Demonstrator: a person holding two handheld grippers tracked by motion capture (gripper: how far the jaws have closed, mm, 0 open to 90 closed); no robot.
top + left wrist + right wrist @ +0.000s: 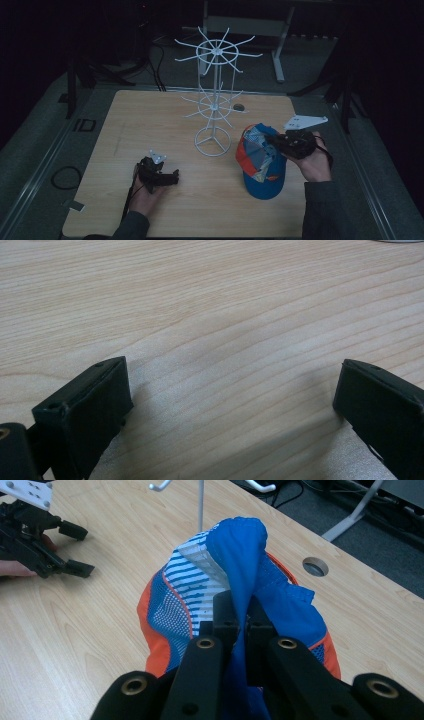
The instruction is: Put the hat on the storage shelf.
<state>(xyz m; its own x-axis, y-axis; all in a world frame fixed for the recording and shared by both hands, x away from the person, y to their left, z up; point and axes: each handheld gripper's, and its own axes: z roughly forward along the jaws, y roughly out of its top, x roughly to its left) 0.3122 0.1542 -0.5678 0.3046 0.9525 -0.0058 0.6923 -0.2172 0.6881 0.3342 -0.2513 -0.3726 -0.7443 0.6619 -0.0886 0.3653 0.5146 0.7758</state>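
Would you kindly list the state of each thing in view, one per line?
Blue and orange fabric cap: crown pinched and lifted, brim on the wooden table.
Right claw: shut on the cap.
Left claw: open, nothing between its jaws, low over the table.
White wire display stand: upright, hooks bare.

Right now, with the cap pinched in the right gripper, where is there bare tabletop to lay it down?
Bare wood runs from the left gripper out to the table edges at left and far left. A smaller patch lies along the near edge between the two forearms. It is crowded around the white rack base, the cap and the right gripper.
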